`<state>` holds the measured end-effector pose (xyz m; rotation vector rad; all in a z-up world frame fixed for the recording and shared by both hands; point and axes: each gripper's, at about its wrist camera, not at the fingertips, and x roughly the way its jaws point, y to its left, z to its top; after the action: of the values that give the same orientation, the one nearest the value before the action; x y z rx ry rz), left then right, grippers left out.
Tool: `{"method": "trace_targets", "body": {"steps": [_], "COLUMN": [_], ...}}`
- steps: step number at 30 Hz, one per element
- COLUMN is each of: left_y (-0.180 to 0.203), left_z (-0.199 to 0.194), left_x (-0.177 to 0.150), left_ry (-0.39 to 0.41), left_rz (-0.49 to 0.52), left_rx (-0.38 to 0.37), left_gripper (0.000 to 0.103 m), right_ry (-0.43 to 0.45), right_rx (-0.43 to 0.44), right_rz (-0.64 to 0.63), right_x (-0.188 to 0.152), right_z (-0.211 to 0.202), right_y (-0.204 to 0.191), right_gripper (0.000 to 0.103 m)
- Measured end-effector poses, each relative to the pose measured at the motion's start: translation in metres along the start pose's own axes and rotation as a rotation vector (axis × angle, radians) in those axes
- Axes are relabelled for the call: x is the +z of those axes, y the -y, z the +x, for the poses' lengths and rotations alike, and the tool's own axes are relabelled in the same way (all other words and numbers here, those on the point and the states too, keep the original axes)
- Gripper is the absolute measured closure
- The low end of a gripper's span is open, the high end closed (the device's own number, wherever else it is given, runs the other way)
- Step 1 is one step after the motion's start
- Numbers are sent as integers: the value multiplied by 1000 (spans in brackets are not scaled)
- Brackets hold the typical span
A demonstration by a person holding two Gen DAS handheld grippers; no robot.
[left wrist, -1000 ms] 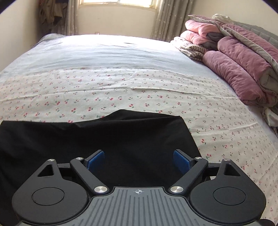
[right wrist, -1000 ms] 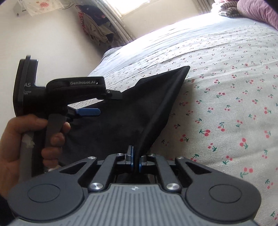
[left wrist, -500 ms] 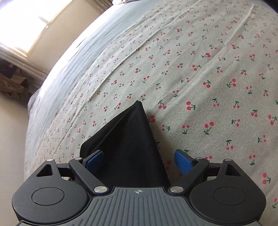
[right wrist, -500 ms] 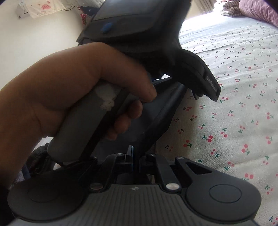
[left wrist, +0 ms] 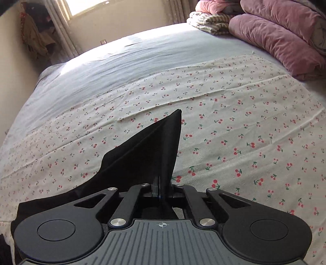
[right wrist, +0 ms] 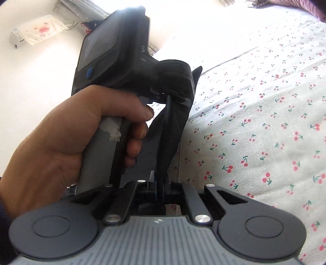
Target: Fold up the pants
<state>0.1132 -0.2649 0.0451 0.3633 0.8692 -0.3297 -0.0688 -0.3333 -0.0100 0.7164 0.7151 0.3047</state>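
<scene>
- The left gripper (left wrist: 160, 188) has its two fingers pressed together on a fold of the black pants (left wrist: 146, 150), with the cloth pinched between them.
- From that pinch the pants rise ahead of the left gripper into a pointed peak, lifted off the cherry-print sheet (left wrist: 234, 126), and spread down toward its left side.
- Farther ahead of the left gripper lies a plain pale blue sheet (left wrist: 122, 63); to its far right sits a pile of pink quilts (left wrist: 281, 38), with a folded striped blanket (left wrist: 209, 22) beside them.
- Ahead and to the left there is a bright window (left wrist: 114, 5) with curtains.
- The right gripper (right wrist: 160, 186) is likewise clamped tight on a bunched strip of the black pants (right wrist: 173, 130), which run straight up from its fingertips.
- Just ahead and left of the right gripper, the person's left hand (right wrist: 67, 138) wraps the grey handle of the other gripper's body (right wrist: 122, 61), which also grips the same cloth higher up.
- To the right of the right gripper spreads the cherry-print sheet (right wrist: 264, 114).
</scene>
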Motion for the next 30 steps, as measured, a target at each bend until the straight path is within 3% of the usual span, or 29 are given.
{"method": "trace_targets", "body": {"steps": [6,10,15,23,30], "left_y": [57,94,124,115,81], "left_z": [-29,-47,-48,-44,-44], "left_x": [30,35,33,29,33], "left_ry": [81,132,140,128,123], "left_rz": [-63,-89,-91,-103,-133], "left_rx": [-127,-185,-205,-218,-228], "left_gripper": [101,101,100,100,100], "right_ry": [94,237,263,248,289], "right_rx": [0,-35,-65,-110,-69], "right_rz": [116,125,68,-7,-36], "right_x": [27,34,24,22,25], "right_z": [-64,-127,-149,-155,-140], "right_y": [61,97,97,97,83], "right_gripper": [103,103,103,103,103]}}
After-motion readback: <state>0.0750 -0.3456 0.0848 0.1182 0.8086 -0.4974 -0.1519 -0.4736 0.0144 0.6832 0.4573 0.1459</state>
